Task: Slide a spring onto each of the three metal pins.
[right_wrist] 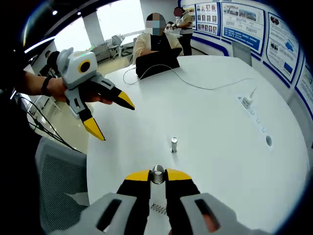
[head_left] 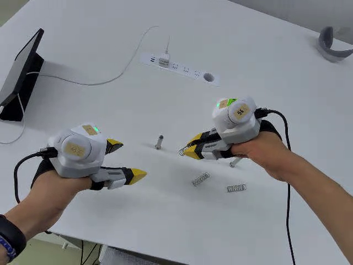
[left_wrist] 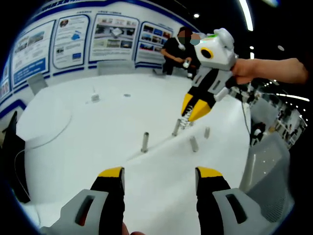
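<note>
Right gripper (head_left: 188, 150) pinching a spring (right_wrist: 157, 174), left gripper (head_left: 128, 160) spread, upright pin (head_left: 159, 142) between them, two loose springs (head_left: 201, 179) on white table (head_left: 248, 66), postered walls (left_wrist: 117, 32)

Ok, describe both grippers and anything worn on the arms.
Both the left gripper and right gripper have rounded white bodies, a tan round sticker, a green light, black-and-grey jaws with yellow tips, and a black cable. The left wrist wears a dark wristband.

Left claw (head_left: 130, 159) spread wide; right claw (head_left: 191, 148) pinched closed.
</note>
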Action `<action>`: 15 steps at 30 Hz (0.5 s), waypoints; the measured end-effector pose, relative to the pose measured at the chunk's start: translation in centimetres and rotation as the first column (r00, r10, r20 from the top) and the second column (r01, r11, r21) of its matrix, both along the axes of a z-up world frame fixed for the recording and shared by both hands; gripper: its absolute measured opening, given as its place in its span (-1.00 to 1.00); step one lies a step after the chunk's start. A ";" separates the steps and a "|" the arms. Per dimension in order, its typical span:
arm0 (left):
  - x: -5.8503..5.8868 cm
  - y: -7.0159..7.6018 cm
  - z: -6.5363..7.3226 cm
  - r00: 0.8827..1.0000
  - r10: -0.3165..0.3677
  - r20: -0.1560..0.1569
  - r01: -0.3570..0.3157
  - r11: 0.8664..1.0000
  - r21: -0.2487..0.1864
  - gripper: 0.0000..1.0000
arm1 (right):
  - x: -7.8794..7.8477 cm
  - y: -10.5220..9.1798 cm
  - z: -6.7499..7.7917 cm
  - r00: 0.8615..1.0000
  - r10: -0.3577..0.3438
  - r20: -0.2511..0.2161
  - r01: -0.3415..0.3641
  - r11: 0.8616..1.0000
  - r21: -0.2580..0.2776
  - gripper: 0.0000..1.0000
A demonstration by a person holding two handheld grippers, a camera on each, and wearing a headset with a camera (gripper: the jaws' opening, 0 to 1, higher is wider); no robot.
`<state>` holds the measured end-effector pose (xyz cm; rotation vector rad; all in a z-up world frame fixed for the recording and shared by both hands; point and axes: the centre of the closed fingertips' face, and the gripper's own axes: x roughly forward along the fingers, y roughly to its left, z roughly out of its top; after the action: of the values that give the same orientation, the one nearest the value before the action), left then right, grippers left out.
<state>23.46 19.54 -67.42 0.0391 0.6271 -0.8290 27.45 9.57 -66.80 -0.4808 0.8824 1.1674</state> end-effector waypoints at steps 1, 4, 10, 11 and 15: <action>0.0 0.1 0.0 1.000 0.003 0.001 -0.003 1.000 0.000 0.20 | 0.1 0.2 -0.1 1.000 0.003 -0.001 -0.003 1.000 -0.001 -0.75; 0.1 0.3 0.0 1.000 0.013 0.000 -0.013 1.000 0.001 0.23 | 0.8 0.5 -0.4 1.000 0.012 -0.001 -0.012 1.000 -0.008 -0.75; 0.2 0.8 0.1 1.000 0.028 -0.001 -0.028 1.000 0.001 0.29 | 2.2 1.3 -0.8 1.000 0.018 0.005 -0.018 1.000 -0.019 -0.75; 0.2 0.8 0.1 1.000 0.029 -0.002 -0.029 1.000 0.000 0.29 | 2.4 1.3 -0.8 1.000 0.017 0.005 -0.017 1.000 -0.022 -0.75; 0.2 0.8 0.0 0.999 0.032 -0.008 -0.032 0.999 -0.001 0.31 | 3.1 1.6 -1.2 1.000 0.018 0.009 -0.018 0.999 -0.028 -0.75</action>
<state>23.65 20.34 -67.40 0.0253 0.6330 -0.7987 30.59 11.20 -67.99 -0.5172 0.8888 1.1697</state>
